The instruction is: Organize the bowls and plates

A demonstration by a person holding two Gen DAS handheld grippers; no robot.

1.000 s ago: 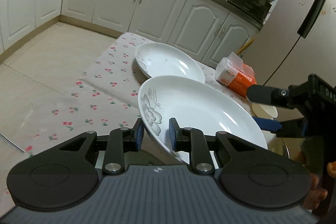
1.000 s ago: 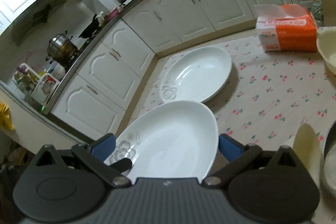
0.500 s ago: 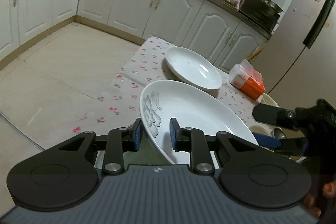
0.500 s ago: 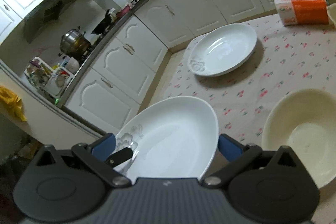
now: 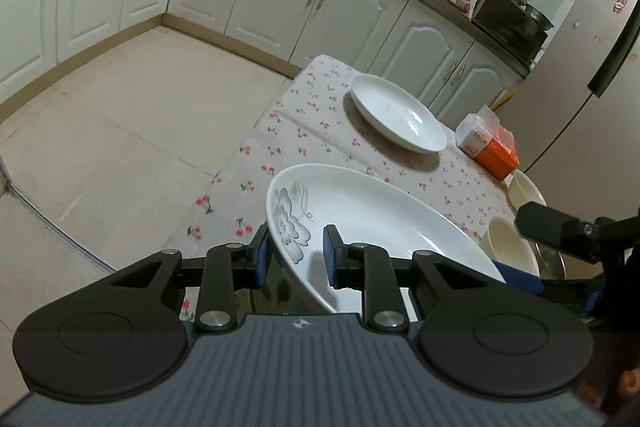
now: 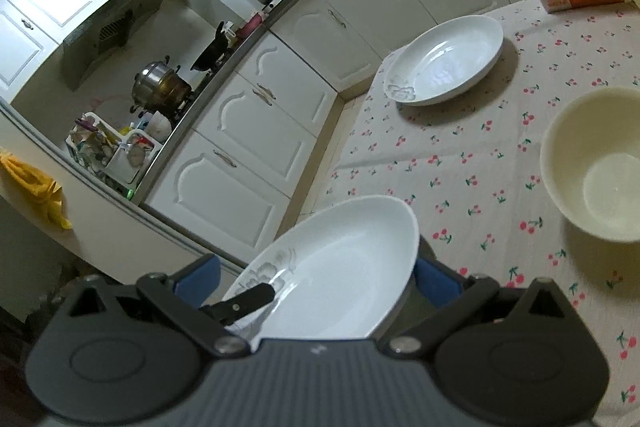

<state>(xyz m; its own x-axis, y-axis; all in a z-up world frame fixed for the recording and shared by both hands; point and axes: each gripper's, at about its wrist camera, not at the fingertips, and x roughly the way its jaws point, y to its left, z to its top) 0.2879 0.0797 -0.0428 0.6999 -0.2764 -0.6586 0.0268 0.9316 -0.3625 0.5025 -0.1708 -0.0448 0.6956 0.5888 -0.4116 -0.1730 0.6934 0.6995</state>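
Cherry-print tablecloth [image 5: 320,115] below, one plate [image 5: 372,223] carried over its near edge toward a second plate [image 5: 396,113].

Left gripper [image 5: 296,255] is clamped on the carried plate's flowered rim; the right gripper [image 6: 316,279] stands wide around its opposite side, and whether its pads press I cannot tell. Second plate lies flat, up and right of centre in the left view, straight ahead of the jaws. Cream bowl [image 6: 600,163] sits at the right of the right view, nearer that hand.
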